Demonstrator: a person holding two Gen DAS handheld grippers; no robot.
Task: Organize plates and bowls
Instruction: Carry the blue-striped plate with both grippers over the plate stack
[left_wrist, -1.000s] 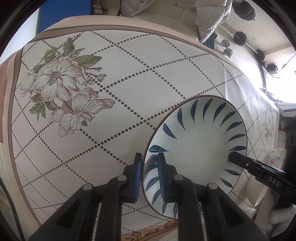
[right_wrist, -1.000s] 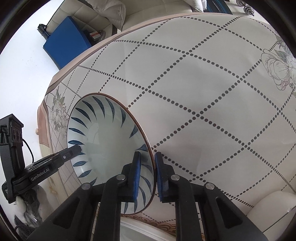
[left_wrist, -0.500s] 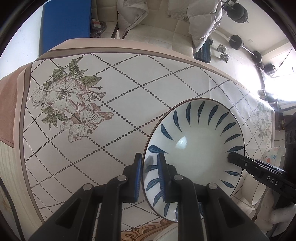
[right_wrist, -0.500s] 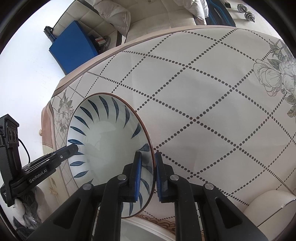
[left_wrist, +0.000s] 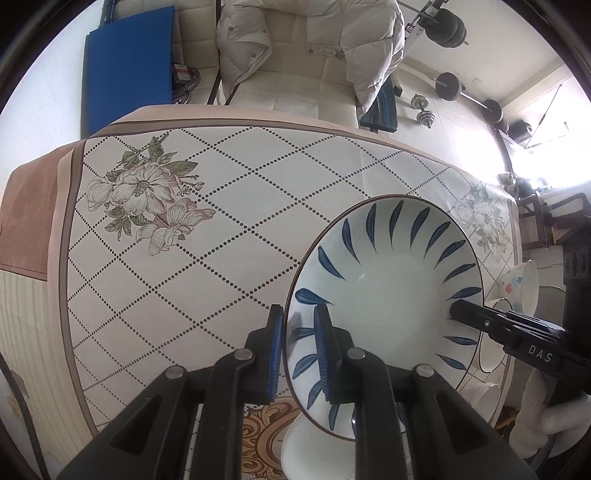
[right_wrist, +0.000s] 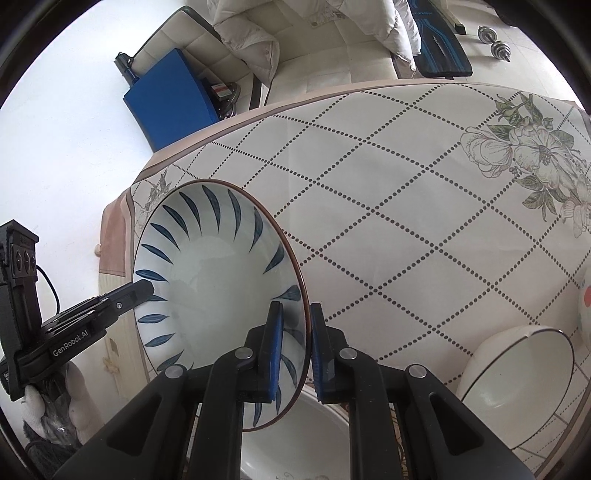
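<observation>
Above the tablecloth (left_wrist: 229, 229), left tool (left_wrist: 297, 354) and right tool (right_wrist: 297, 350) steeply downturned, each clenched on blue-leaf plate (left_wrist: 388, 295) rim

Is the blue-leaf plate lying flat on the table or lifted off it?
Lifted. The blue-leaf plate is gripped at opposite rims by the left tongs and right tongs, with a white bowl visible beneath its edge.
</observation>
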